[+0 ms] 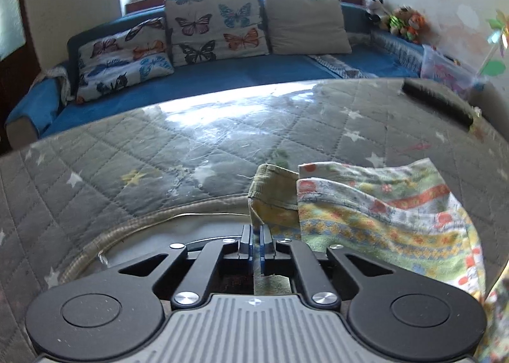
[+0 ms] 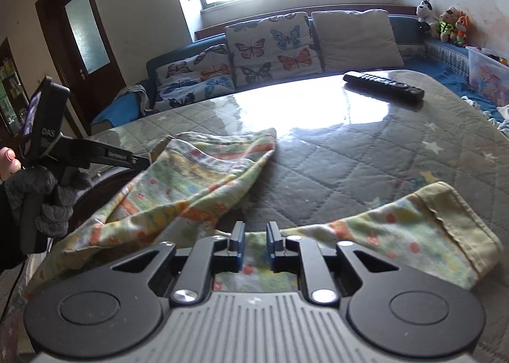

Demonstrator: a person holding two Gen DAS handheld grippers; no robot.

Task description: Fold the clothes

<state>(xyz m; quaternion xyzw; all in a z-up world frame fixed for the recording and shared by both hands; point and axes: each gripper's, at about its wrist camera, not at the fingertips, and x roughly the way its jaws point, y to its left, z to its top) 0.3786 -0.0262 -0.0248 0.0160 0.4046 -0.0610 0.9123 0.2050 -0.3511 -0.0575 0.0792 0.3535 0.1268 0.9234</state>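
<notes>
Left gripper [image 1: 255,243], bottom centre of the left wrist view: fingers nearly pressed together, pinching an edge of the patterned garment [image 1: 381,213]; a strip of cloth shows in the slit between the pads. From there the cloth runs up and right across the lower right of the frame, green hem band [image 1: 273,181] sticking up just above the fingers.

Right gripper [image 2: 256,247], bottom centre of the right wrist view: fingers spread a little, floral fabric visible in the gap and beneath, not clamped as far as can be seen. One part of the garment lies to lower right with its hemmed opening [image 2: 458,213]; the other bunches toward centre left, where the other gripper meets it.

The cloth sits on the quilted star-print table cover [image 2: 366,153], rumpled and twisted. Remote control [image 2: 383,86] upper right, well apart.

Progress judgement: early. No flat layout, no clean fold visible. Left: spread it flat, fold, square up.
</notes>
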